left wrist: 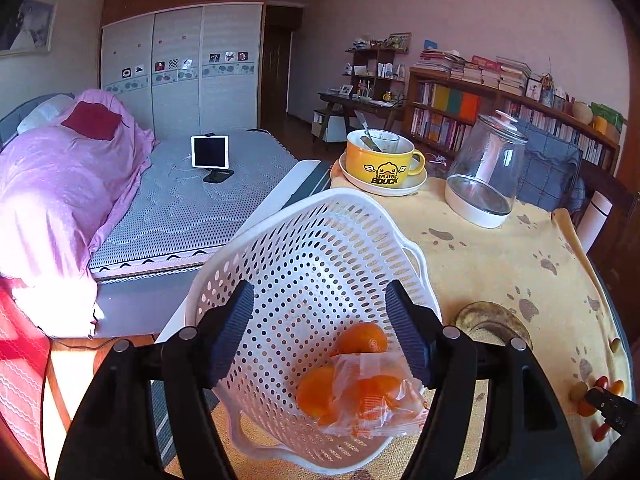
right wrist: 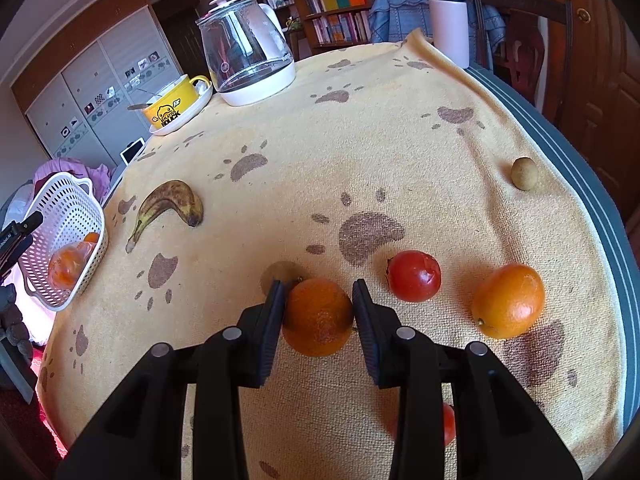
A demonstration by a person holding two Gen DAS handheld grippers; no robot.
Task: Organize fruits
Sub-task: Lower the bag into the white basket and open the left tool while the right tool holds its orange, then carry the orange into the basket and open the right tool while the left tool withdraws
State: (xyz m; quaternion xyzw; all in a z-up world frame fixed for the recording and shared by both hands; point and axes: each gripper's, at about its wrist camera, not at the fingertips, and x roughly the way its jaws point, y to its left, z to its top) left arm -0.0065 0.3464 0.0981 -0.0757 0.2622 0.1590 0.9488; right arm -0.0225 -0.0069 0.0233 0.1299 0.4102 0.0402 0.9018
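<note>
Right claw (right wrist: 318, 312) pinches an orange (right wrist: 318, 316) on the bench (right wrist: 400, 140) — round and apt to squirt free — while the wide-open left claw (left wrist: 320, 328) frames a tilted basket (left wrist: 312, 264) that could tip.

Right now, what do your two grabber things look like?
Both tools look alike. The left tool and the right tool have chunky matte black plastic arms with round silver bolts at the joints. Each ends in two flat fingers with dark ribbed pads. No cables, sleeves or hands show.
</note>
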